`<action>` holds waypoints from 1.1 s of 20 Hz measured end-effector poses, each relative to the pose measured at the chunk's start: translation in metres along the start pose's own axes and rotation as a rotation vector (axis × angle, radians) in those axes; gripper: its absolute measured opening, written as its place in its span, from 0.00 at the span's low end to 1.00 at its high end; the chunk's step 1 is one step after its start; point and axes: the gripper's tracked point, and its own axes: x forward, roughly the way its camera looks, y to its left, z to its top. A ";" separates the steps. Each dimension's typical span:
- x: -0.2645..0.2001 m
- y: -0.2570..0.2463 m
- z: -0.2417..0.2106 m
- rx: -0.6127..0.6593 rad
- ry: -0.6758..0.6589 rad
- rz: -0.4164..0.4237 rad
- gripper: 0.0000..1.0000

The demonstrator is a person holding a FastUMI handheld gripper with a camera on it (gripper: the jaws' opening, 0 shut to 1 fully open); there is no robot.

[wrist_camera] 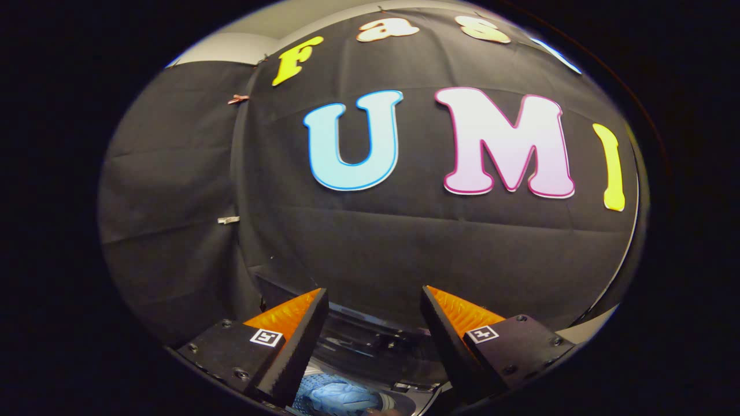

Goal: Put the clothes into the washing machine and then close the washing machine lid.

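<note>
My gripper (374, 297) is open, its two fingers spread wide with nothing between them, raised and facing the black cloth wall. Below and between the fingers lies the top of the washing machine (370, 346), dark and glossy, with its raised lid's edge just ahead of the fingertips. A light blue garment (341, 397) lies low down in the machine's opening, beside the left finger (300, 341). The right finger (448, 338) stands apart over the machine's right side.
The black cloth wall (404, 248) hangs close behind the machine and wraps round to the left. A pale surface (589, 330) shows past the right finger.
</note>
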 end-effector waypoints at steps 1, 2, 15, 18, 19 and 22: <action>0.005 -0.009 -0.004 0.014 0.013 -0.021 0.99; 0.010 -0.012 -0.006 0.021 0.027 -0.032 0.99; 0.030 -0.032 -0.035 0.153 0.175 -0.029 0.99; 0.030 -0.031 -0.038 0.176 0.192 -0.040 0.99; 0.030 -0.031 -0.039 0.166 0.200 -0.048 0.99; 0.028 -0.031 -0.040 0.178 0.235 -0.054 1.00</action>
